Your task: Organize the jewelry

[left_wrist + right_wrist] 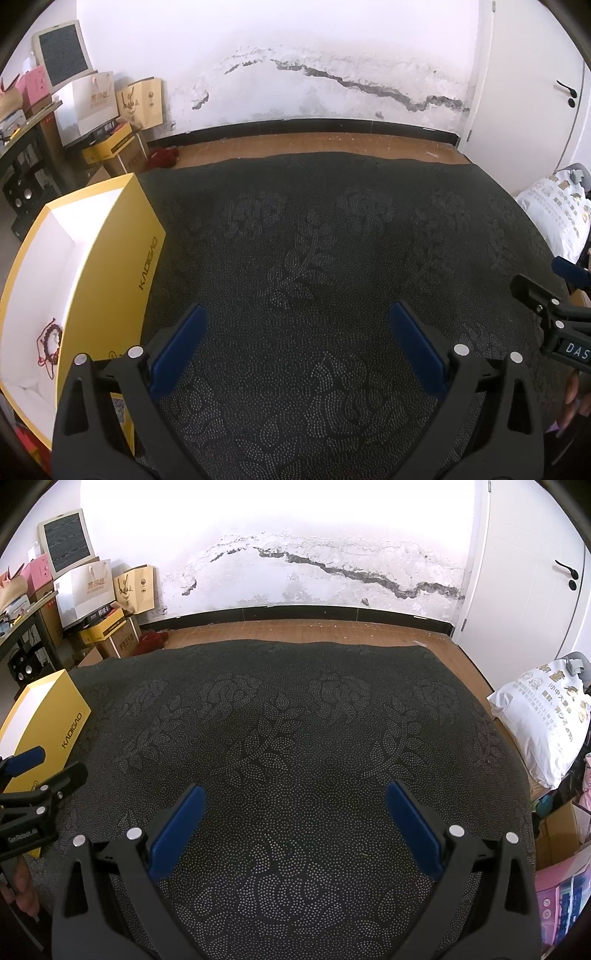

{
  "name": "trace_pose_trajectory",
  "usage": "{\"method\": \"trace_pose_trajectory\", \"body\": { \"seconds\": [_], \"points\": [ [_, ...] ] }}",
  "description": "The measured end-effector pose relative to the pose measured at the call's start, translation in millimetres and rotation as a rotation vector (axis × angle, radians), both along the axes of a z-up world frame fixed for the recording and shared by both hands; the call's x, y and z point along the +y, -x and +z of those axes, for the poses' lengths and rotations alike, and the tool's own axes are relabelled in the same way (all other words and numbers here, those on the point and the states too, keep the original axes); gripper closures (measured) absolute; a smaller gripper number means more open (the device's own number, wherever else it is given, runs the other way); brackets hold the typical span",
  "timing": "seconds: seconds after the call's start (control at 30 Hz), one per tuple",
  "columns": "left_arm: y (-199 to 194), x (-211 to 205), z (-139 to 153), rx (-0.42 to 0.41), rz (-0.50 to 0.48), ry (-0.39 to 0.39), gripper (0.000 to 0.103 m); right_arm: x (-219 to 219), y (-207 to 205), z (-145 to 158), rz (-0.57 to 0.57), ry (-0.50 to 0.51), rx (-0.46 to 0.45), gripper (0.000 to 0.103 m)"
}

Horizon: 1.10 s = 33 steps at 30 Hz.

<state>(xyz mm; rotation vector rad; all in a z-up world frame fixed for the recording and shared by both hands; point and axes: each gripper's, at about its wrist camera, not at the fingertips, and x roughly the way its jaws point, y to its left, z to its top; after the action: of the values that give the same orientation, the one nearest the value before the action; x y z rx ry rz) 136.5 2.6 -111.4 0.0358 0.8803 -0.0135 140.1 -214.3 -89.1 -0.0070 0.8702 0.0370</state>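
A yellow box with a white inside stands open at the left edge of the dark patterned table cloth. A dark red bead bracelet with a red cord lies on the box's white floor. My left gripper is open and empty over the cloth, just right of the box. My right gripper is open and empty over the middle of the cloth. The box also shows in the right wrist view at the far left, with the left gripper's fingers in front of it.
The right gripper's fingers show at the right edge of the left wrist view. A white printed bag lies off the cloth's right edge. Cardboard boxes and paper bags stand at the back left by the cracked wall. A white door is at the right.
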Motion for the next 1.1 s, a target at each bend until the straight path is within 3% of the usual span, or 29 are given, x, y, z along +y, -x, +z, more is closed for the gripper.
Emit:
{"method": "trace_pose_trajectory", "body": {
  "seconds": [1.1],
  "points": [
    [1.2,0.0,0.0,-0.008,0.005,-0.021,0.006,2.6,1.0,0.9,0.003,0.005,0.002,0.008]
  ]
}}
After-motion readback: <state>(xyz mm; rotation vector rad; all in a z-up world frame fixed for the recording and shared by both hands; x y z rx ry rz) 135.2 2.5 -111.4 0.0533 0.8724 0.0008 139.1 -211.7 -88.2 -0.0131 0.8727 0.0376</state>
